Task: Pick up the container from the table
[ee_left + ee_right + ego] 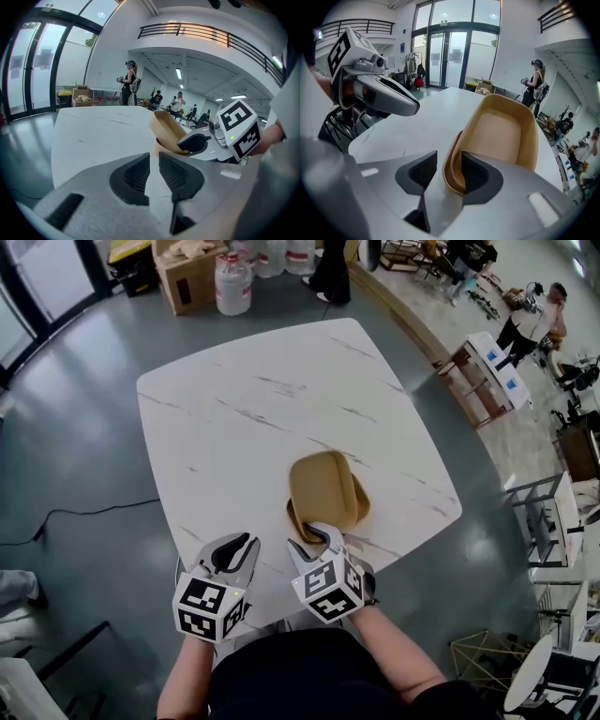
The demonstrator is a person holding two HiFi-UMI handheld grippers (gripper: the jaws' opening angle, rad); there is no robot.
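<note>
We look down on a white marble table (234, 409) in a grey-floored hall. The tan container (323, 486) sits tipped by the table's near edge. Our right gripper (319, 535) straddles its near rim: one finger (476, 176) inside against the wall, the other outside and just clear (spread, not clamped). Our left gripper (234, 547) is just beside it, its jaws nearly together and empty.
</note>
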